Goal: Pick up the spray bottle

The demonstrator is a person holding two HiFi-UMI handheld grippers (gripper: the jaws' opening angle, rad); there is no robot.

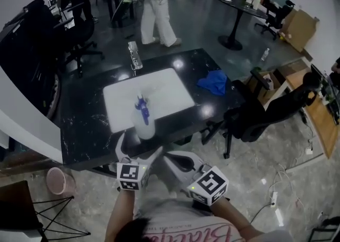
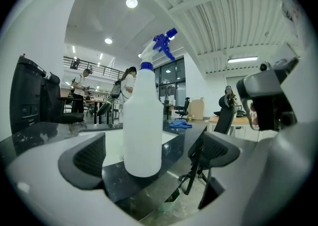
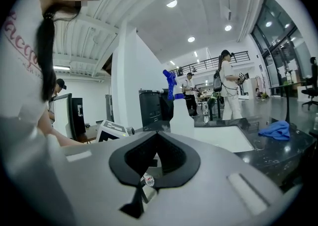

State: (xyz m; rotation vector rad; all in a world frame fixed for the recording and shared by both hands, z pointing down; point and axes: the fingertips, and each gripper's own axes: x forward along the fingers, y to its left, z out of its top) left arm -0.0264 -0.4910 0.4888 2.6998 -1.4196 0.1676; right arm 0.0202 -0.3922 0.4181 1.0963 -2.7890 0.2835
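The black table (image 1: 85, 129) carries a white mat (image 1: 159, 94), blue cloth (image 1: 214, 82), spray bottle (image 1: 144, 121) and a small grey object (image 1: 135, 55).

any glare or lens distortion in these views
Head view: dim, with lamp glare spots on the glossy black marble table; left gripper view: strong fisheye curving the ceiling, white spray bottle with blue trigger sharp; right gripper view: dark rounded corners, overexposed ceiling lamps.

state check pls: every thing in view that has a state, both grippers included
spray bottle: upright on the table, near its front edge, not gripped
left gripper: open, bottle lined up between the jaws, no contact
right gripper: shut, nothing in it
blue cloth: crumpled, lying on the table
white mat: flat on the table
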